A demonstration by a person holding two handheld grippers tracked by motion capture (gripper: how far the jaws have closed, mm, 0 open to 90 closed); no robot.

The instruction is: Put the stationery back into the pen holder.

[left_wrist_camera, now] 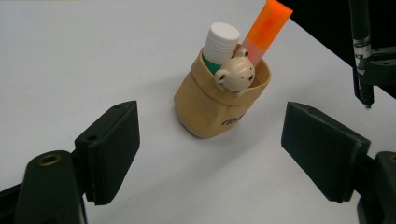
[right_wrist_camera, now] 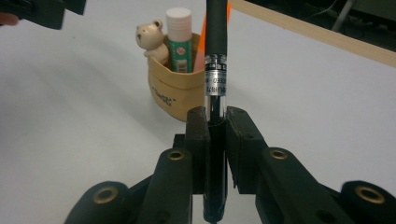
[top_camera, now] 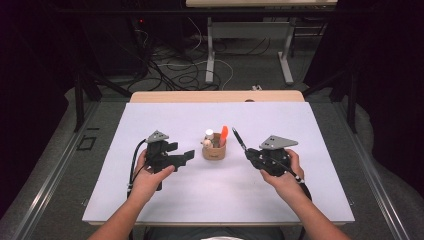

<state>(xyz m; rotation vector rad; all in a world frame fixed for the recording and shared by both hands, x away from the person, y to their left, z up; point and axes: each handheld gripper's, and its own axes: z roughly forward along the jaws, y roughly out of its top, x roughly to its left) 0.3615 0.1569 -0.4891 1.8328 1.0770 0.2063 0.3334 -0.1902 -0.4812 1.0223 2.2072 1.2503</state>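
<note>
A tan pen holder [top_camera: 214,151] with a small bear figure [left_wrist_camera: 236,74] on its rim stands mid-table. It holds a white-capped glue stick [left_wrist_camera: 219,42] and an orange highlighter [left_wrist_camera: 267,28]. My left gripper [top_camera: 182,150] rests left of the holder, open. In its own view the jaws stand wide apart with the holder [left_wrist_camera: 210,109] just beyond them, untouched. To the right of the holder, my right gripper [top_camera: 248,154] is shut on a black pen [top_camera: 238,138]. In the right gripper view the pen [right_wrist_camera: 215,56] rises upright from the jaws, in front of the holder [right_wrist_camera: 170,93].
A white sheet [top_camera: 165,200] covers the table, with a wooden edge [top_camera: 215,96] at the far side. Beyond it lie cables on the floor [top_camera: 175,70] and the legs of another table [top_camera: 287,60]. There is bare sheet all around the holder.
</note>
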